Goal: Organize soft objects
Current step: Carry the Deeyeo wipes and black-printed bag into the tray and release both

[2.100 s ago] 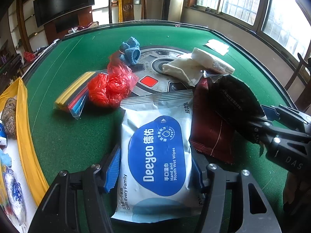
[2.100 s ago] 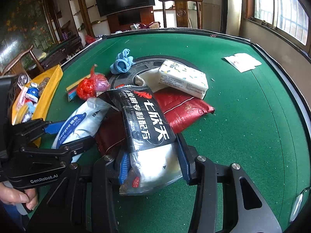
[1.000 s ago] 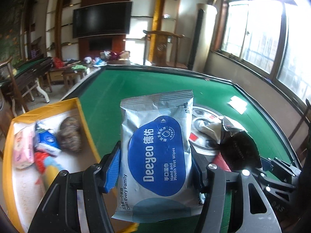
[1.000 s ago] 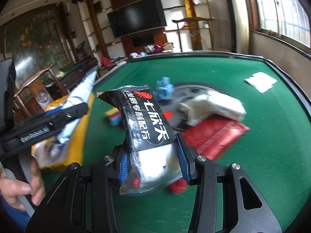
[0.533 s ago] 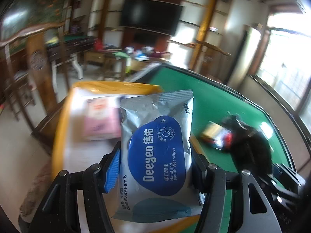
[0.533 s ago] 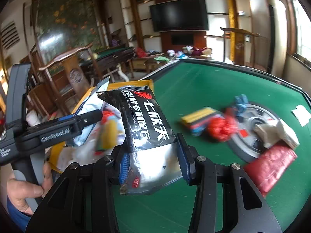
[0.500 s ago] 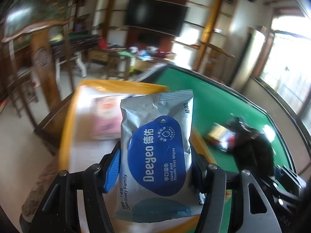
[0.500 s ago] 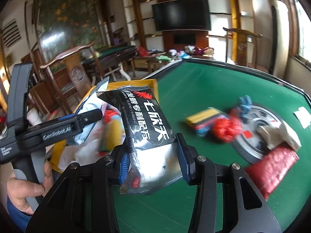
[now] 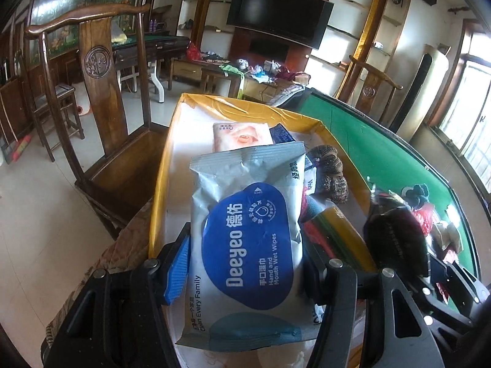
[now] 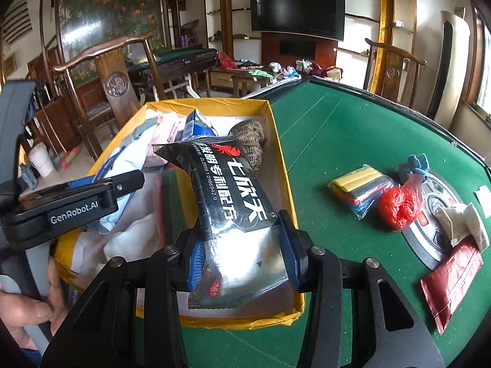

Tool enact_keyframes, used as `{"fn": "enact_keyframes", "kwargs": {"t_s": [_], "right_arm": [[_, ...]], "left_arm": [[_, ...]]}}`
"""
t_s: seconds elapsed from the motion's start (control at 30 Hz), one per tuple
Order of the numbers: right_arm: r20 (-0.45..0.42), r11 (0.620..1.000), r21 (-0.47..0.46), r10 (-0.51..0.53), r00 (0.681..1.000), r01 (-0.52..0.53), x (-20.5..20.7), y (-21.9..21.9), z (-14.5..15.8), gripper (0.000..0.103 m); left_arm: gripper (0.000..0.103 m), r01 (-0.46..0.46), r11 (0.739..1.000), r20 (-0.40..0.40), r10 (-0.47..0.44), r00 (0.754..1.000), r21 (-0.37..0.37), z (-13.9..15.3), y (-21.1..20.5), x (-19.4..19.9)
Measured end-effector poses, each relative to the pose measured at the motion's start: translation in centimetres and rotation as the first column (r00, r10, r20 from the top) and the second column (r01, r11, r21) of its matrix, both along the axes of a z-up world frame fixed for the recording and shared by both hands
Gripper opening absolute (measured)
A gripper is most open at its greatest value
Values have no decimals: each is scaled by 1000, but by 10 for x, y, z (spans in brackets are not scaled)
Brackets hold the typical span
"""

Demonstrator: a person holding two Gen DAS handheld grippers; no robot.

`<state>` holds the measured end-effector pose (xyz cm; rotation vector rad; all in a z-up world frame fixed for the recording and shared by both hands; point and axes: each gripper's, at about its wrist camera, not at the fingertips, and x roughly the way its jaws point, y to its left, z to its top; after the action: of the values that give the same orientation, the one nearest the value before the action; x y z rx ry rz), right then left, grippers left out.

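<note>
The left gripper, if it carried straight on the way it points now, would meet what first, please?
Probably the pink tissue pack in the yellow box, just beyond the held wipes pack; depth is uncertain.

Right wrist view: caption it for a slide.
Right tool holds a black snack packet above the yellow box, beside the green table.

Looks like a home parlour or mahjong room: green-felt desk (image 10: 353, 141) with a control panel (image 10: 435, 214) at its middle, a second game table (image 10: 181, 55) farther back, carved wooden chairs (image 9: 98, 70), wall television (image 10: 296, 12) among shelves, flower mural (image 10: 110, 9), tiled floor (image 9: 36, 202).
</note>
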<state>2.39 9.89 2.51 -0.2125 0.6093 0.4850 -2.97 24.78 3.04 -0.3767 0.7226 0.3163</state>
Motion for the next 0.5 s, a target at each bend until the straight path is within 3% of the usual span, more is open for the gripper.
{"fn": "enact_keyframes", "kwargs": {"t_s": [0.23, 0.4, 0.5], "right_arm": [[-40, 999, 32, 14, 999, -12, 2, -2, -4, 45], [-1, 1000, -4, 29, 1000, -29, -8, 0, -1, 60], [22, 999, 14, 30, 999, -31, -14, -5, 5, 61]], "left_arm": [[63, 11, 1000, -13, -11, 1000, 4, -4, 4, -3], [65, 14, 1000, -46, -14, 999, 6, -3, 4, -4], [65, 9, 1000, -46, -10, 999, -6, -1, 5, -8]]}}
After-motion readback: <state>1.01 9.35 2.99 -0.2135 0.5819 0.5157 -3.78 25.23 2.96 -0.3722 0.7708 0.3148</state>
